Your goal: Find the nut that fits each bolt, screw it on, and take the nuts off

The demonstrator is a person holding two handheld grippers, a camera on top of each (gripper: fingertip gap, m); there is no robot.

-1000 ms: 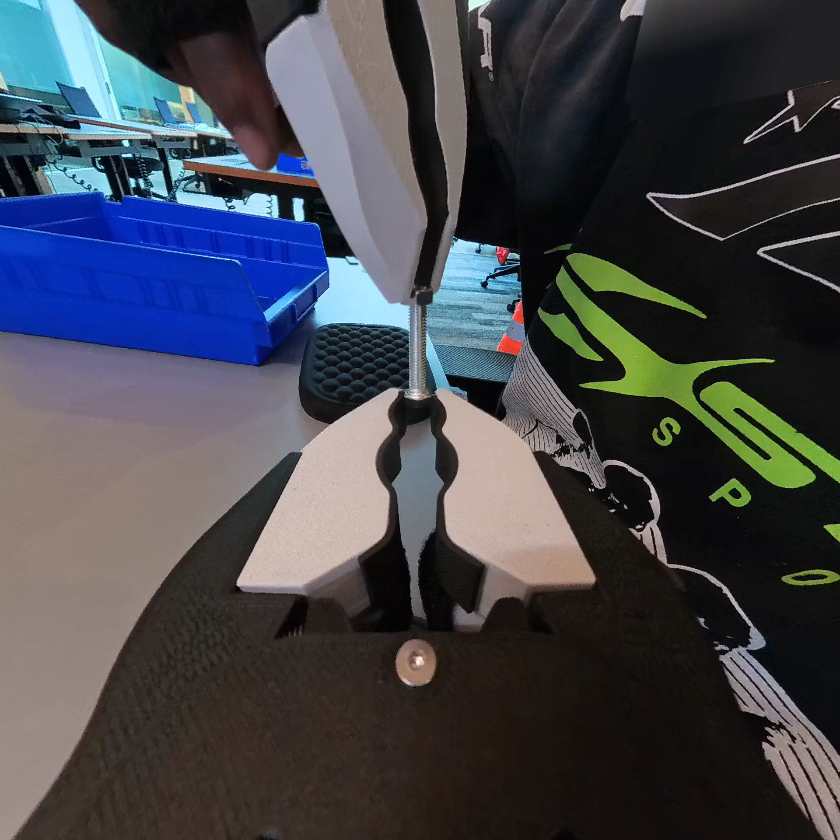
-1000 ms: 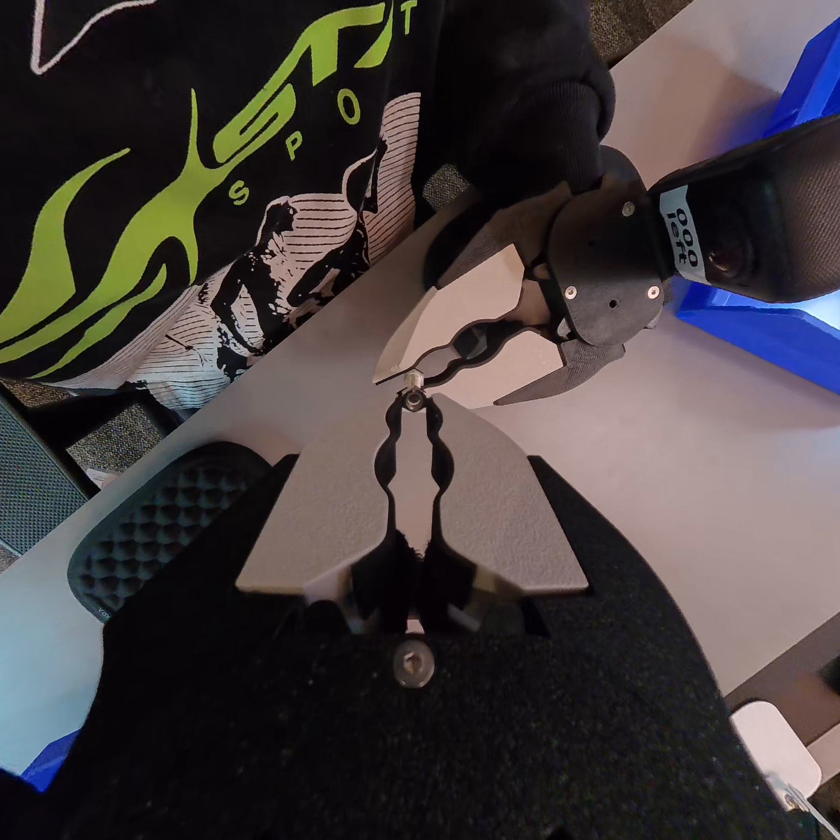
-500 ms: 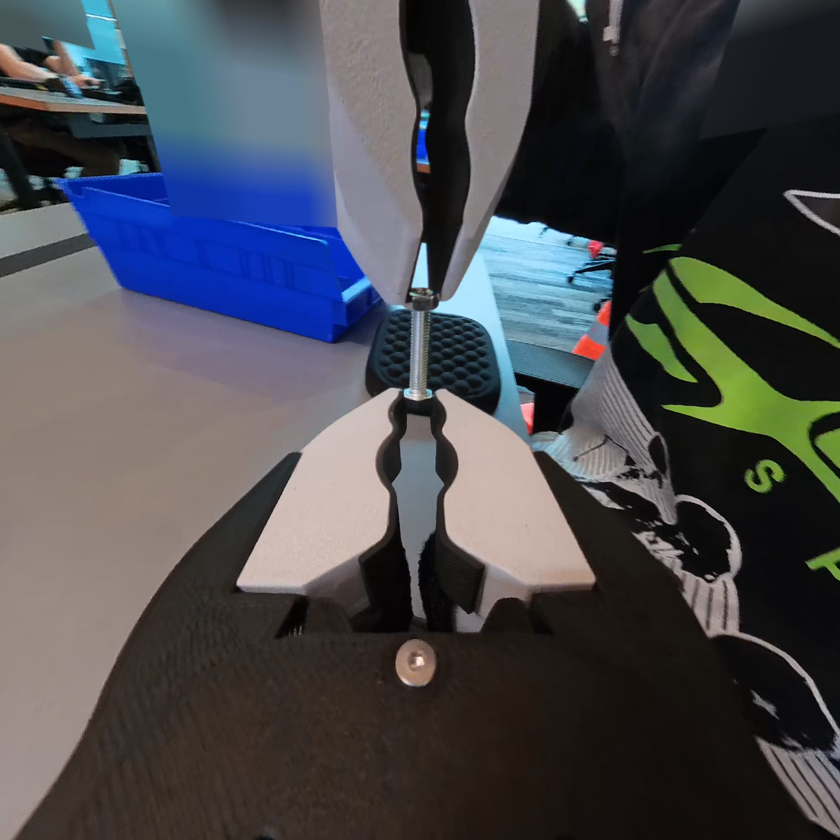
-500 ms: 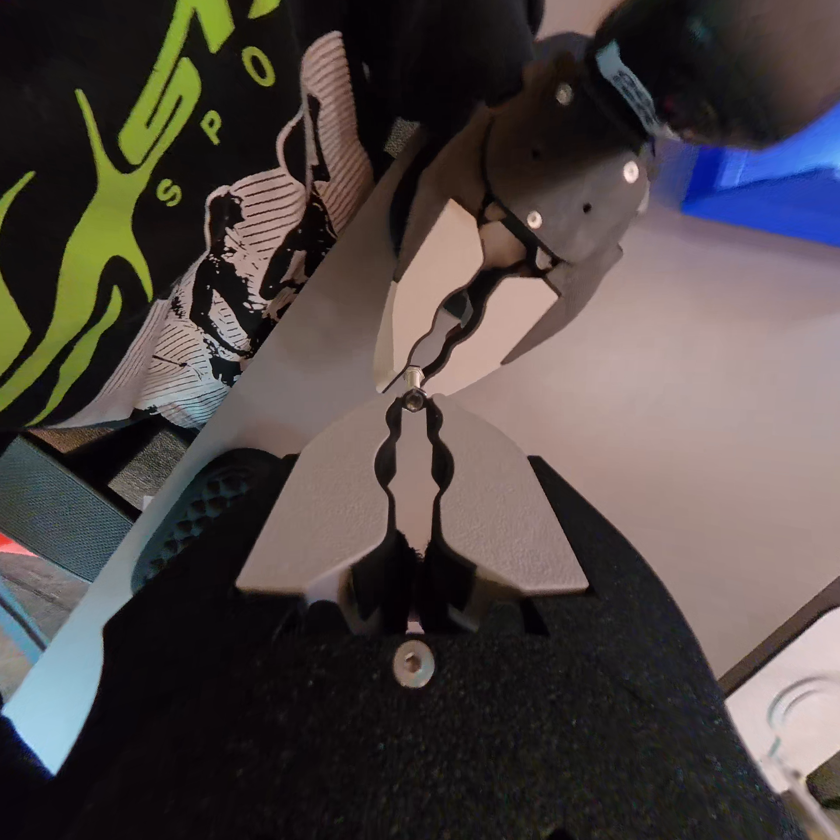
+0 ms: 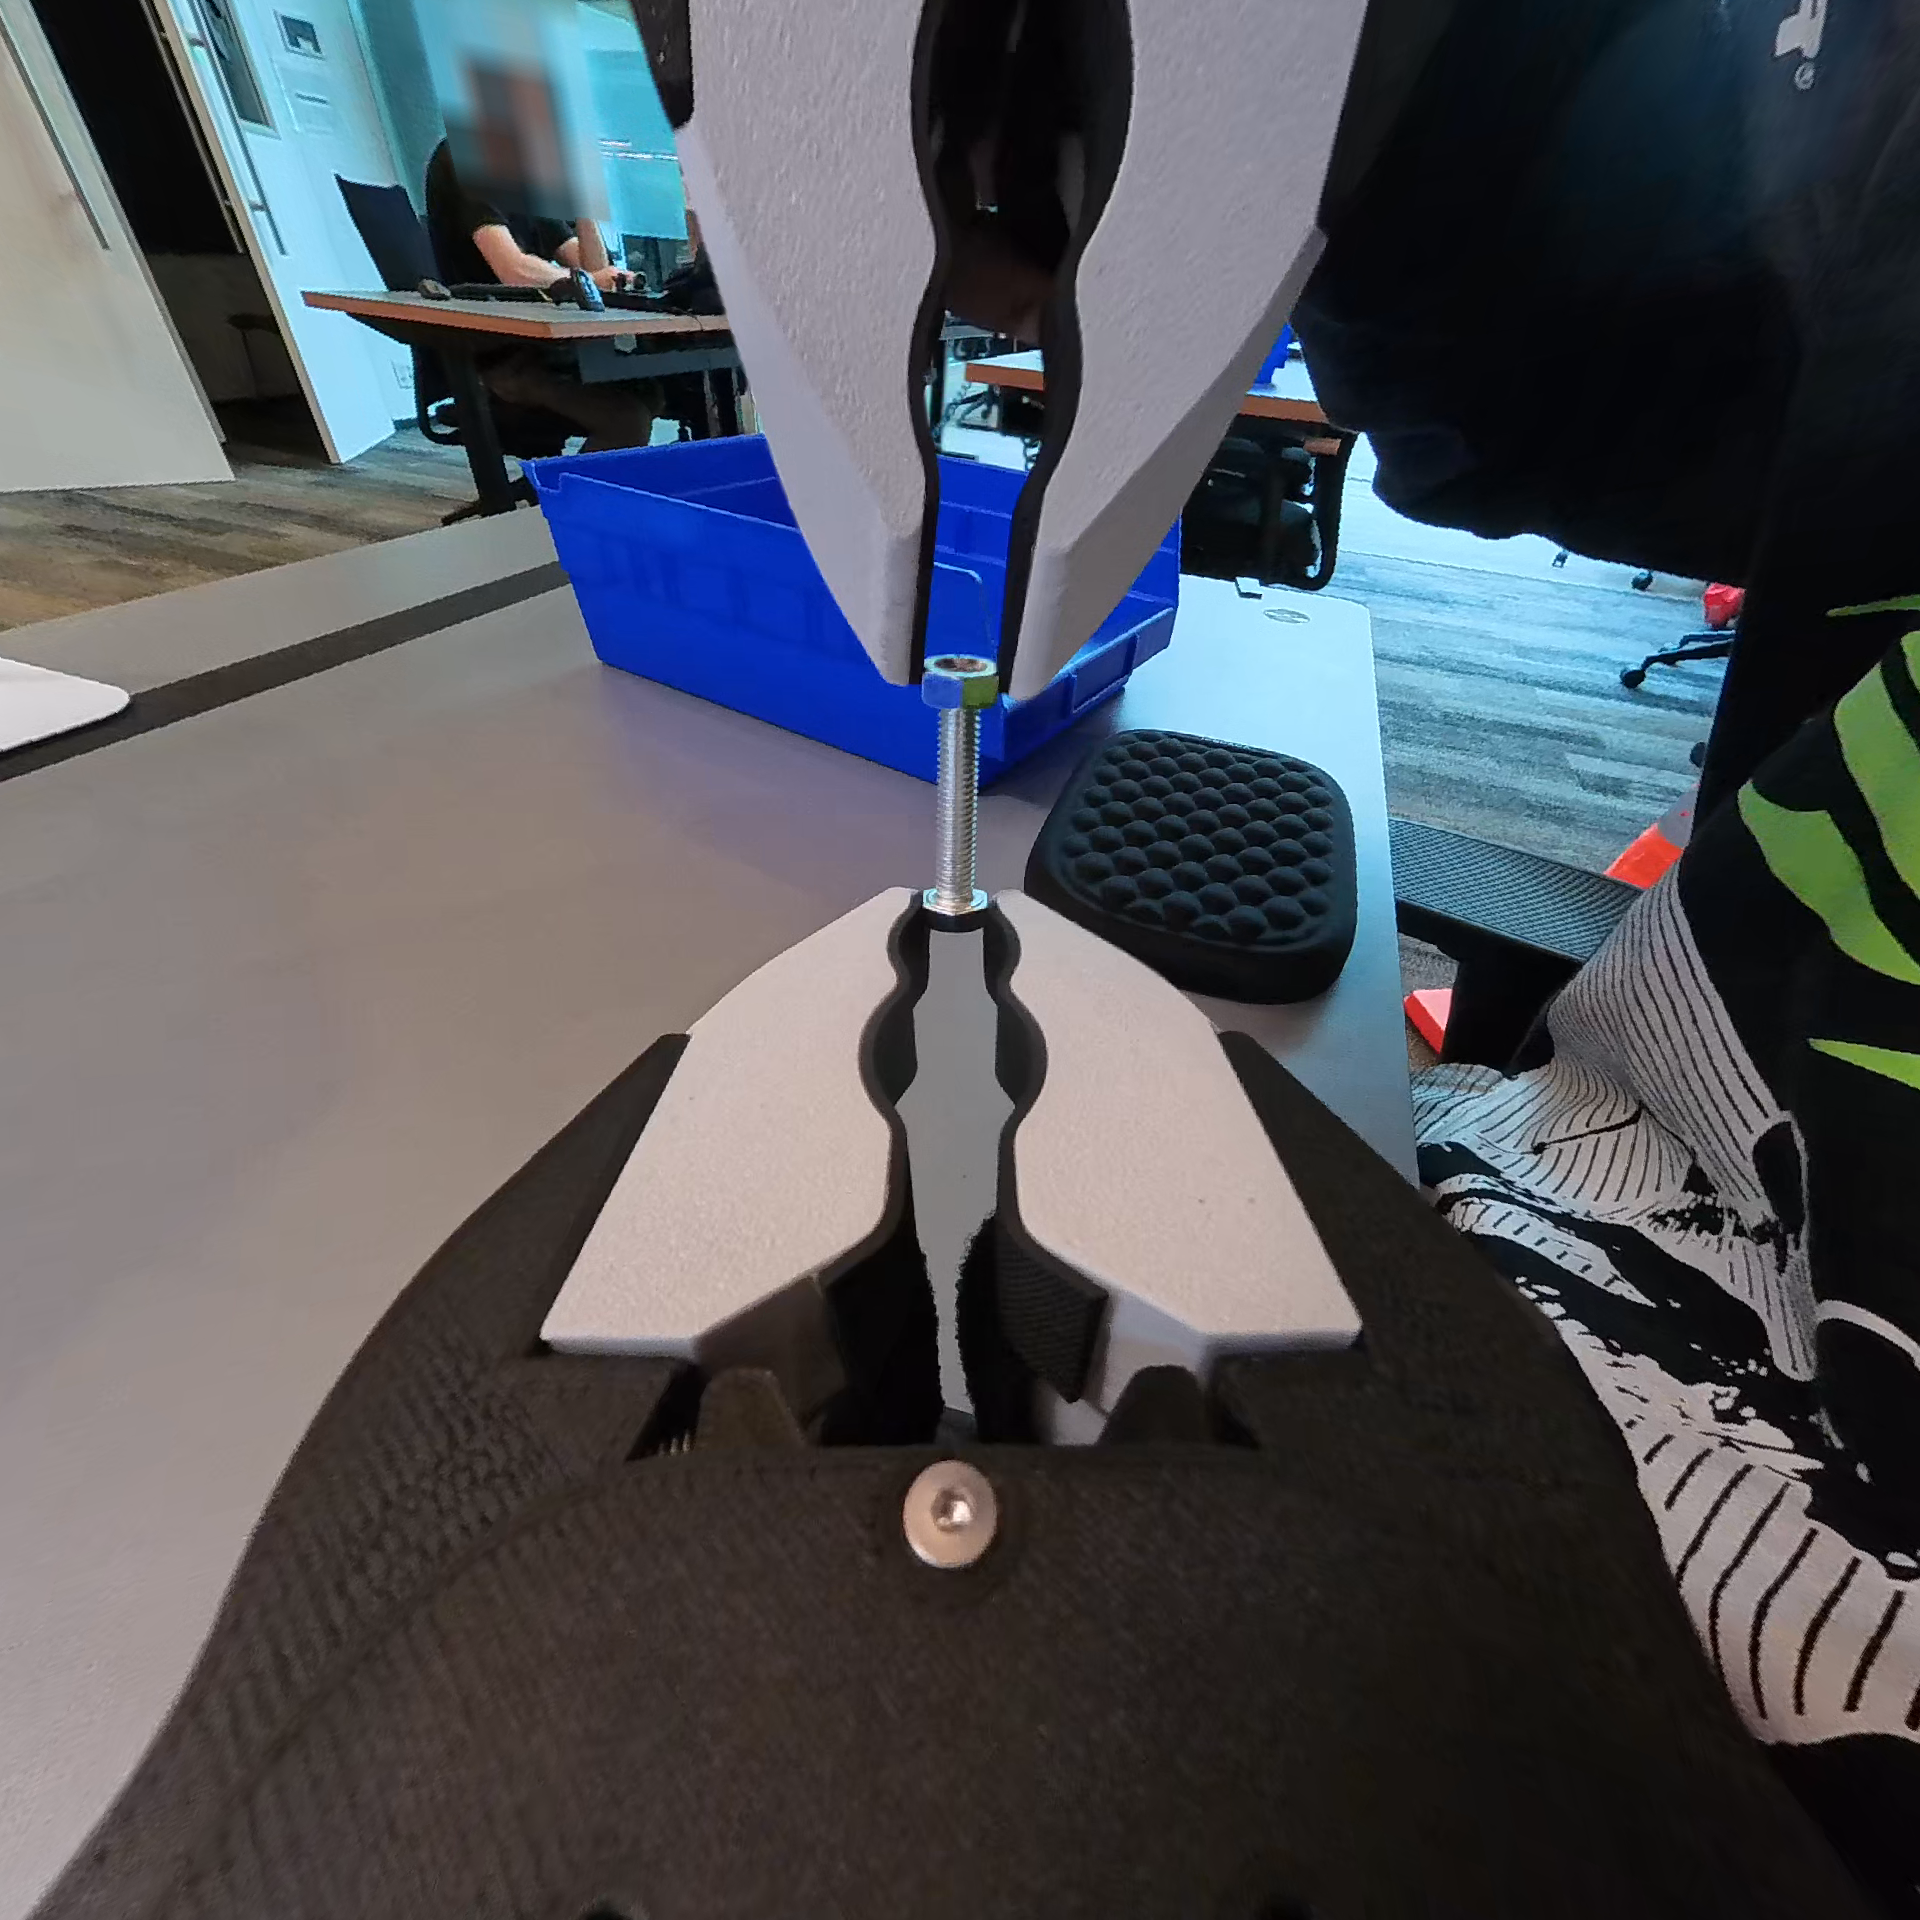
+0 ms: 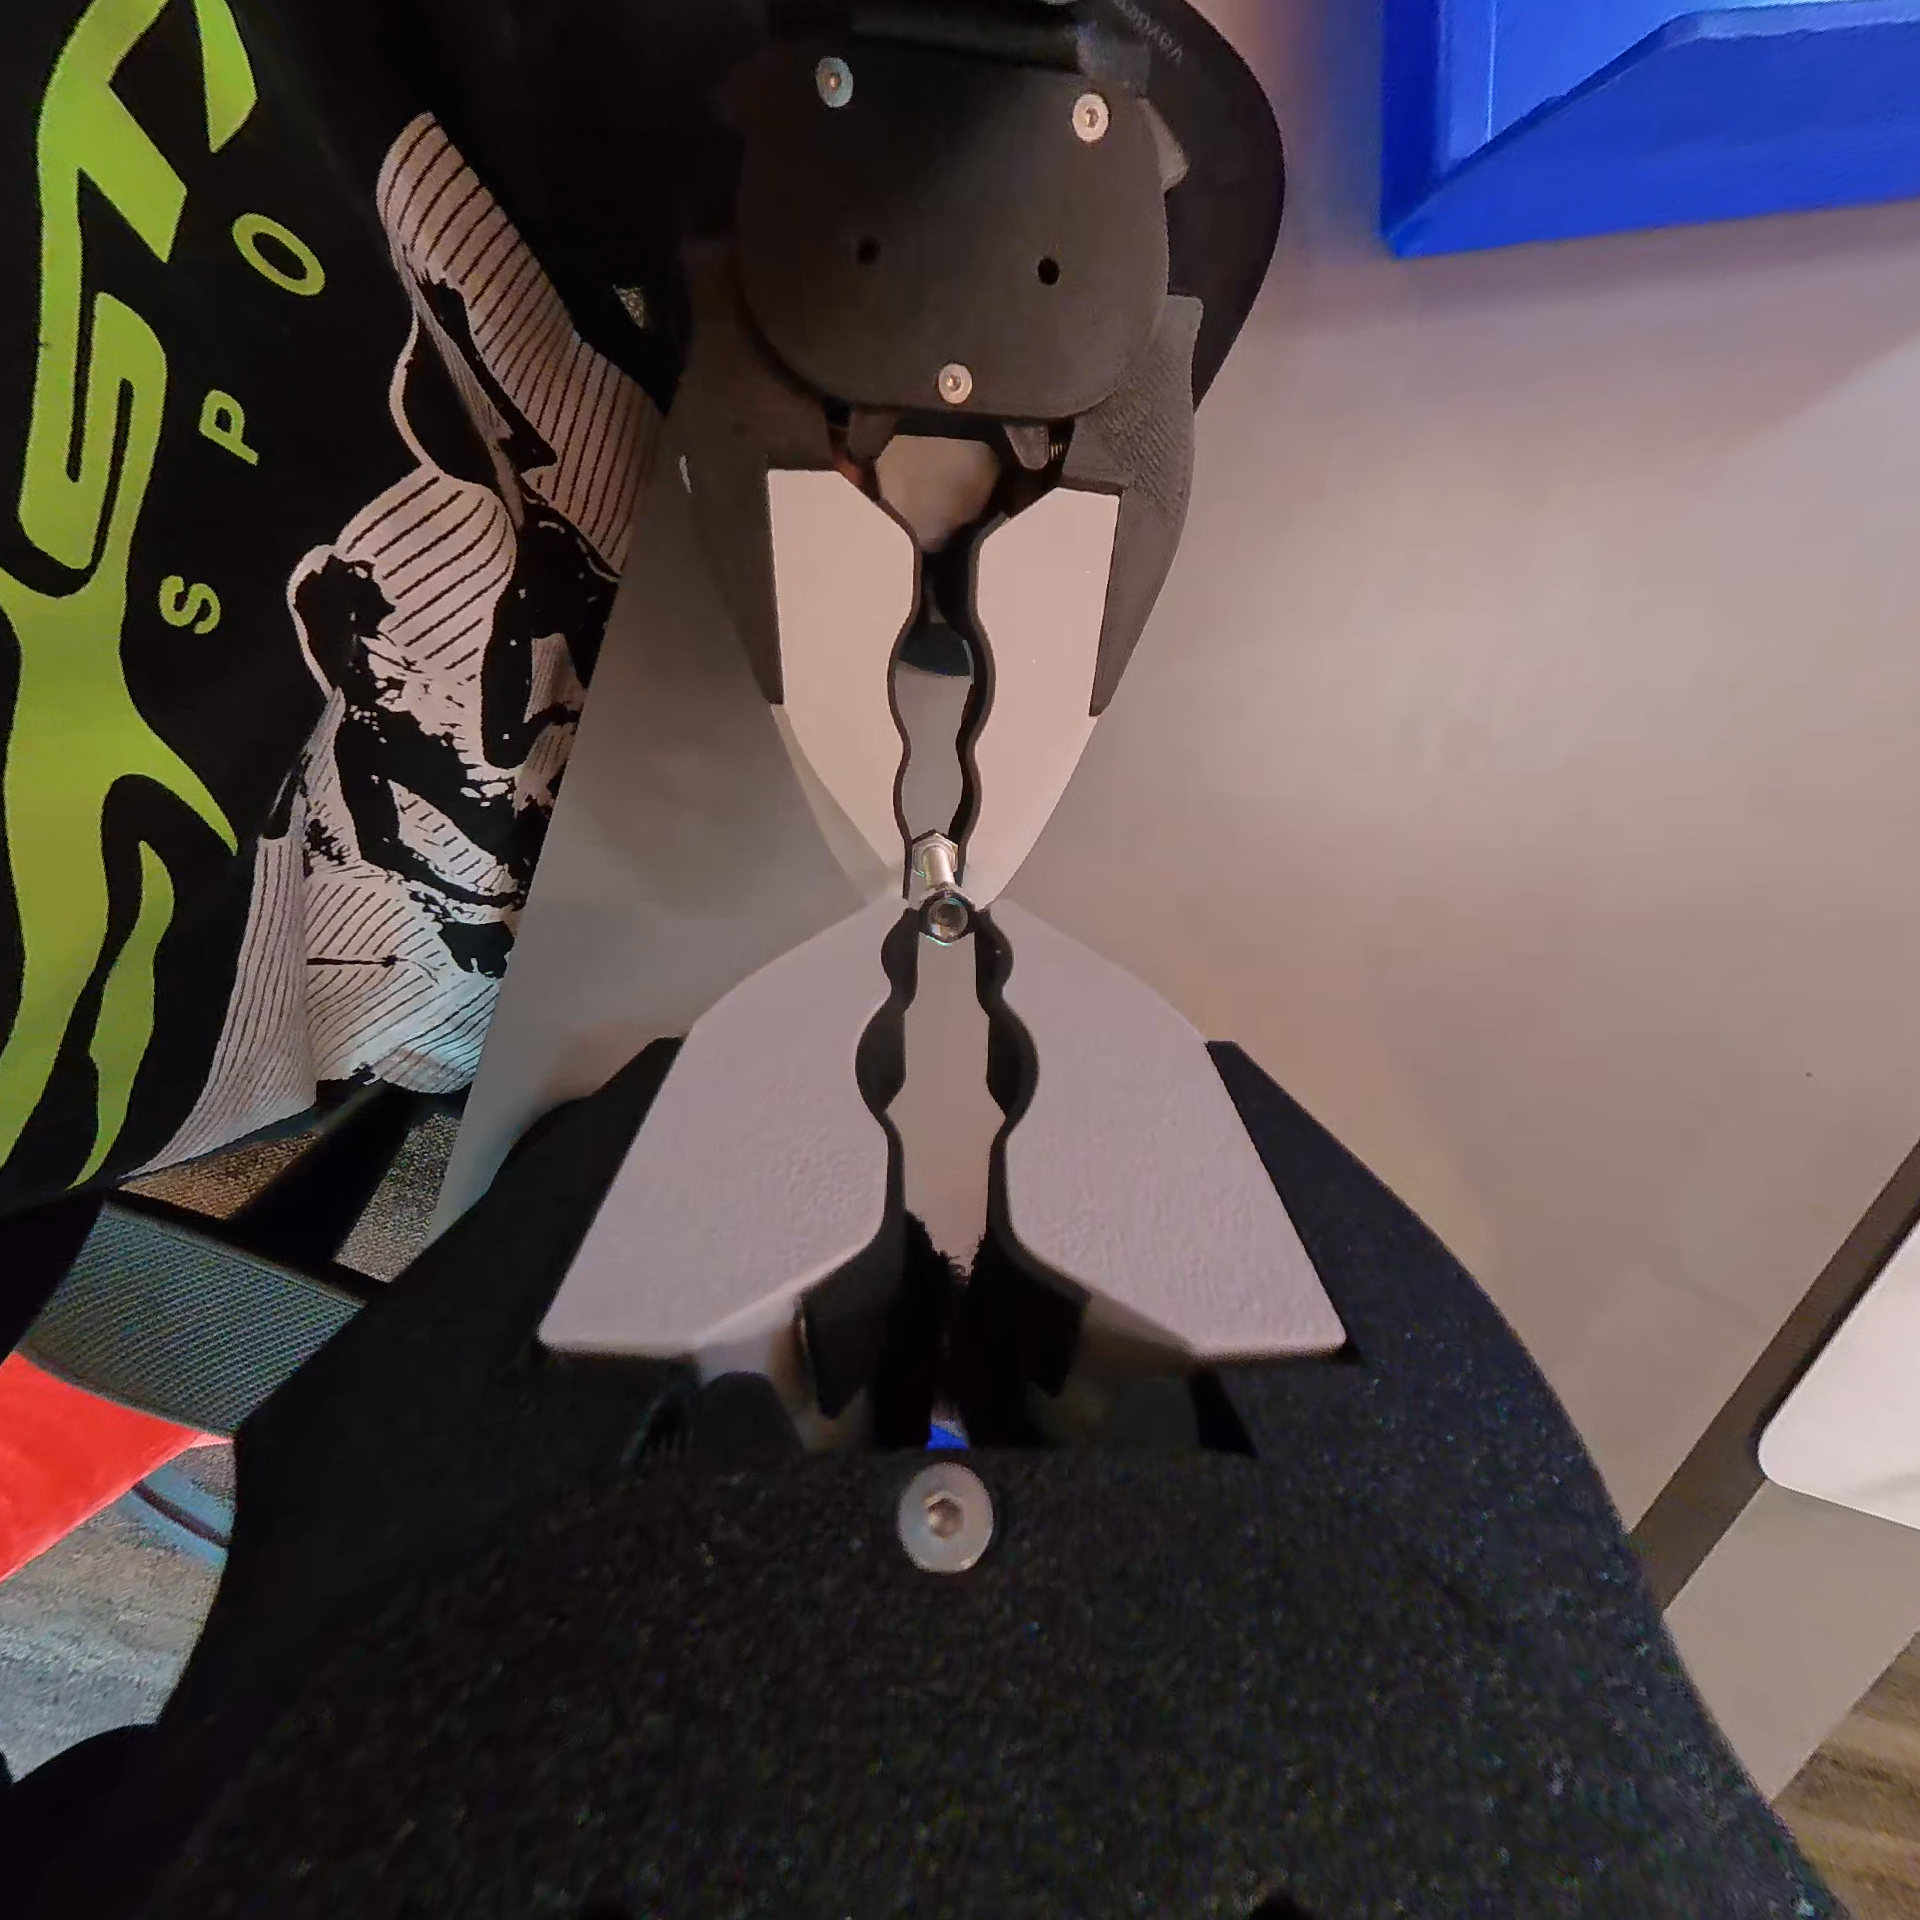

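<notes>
A: Silver steel: we see a threaded bolt (image 5: pixel 957 800) held above the grey table (image 5: pixel 312 935), between two grippers that face each other tip to tip.

B: Which end does each one grip?

A: In the left wrist view, our left gripper (image 5: pixel 958 914) is clamped on a small hex piece at the near end of the bolt, which we take for the nut (image 5: pixel 958 902); both white fingertips press its sides. The right gripper (image 5: pixel 961 681) comes down from above and pinches the hexagonal head (image 5: pixel 961 688).

B: Does the right wrist view agree?

A: Yes. There we look along the bolt (image 6: pixel 935 883): the right gripper (image 6: pixel 943 920) closes on the head, the left gripper (image 6: pixel 933 847) on the far end.

B: And the surroundings?

A: A blue bin (image 5: pixel 727 582) stands behind the bolt, a black dimpled pad (image 5: pixel 1195 852) to its right near the table edge.
</notes>
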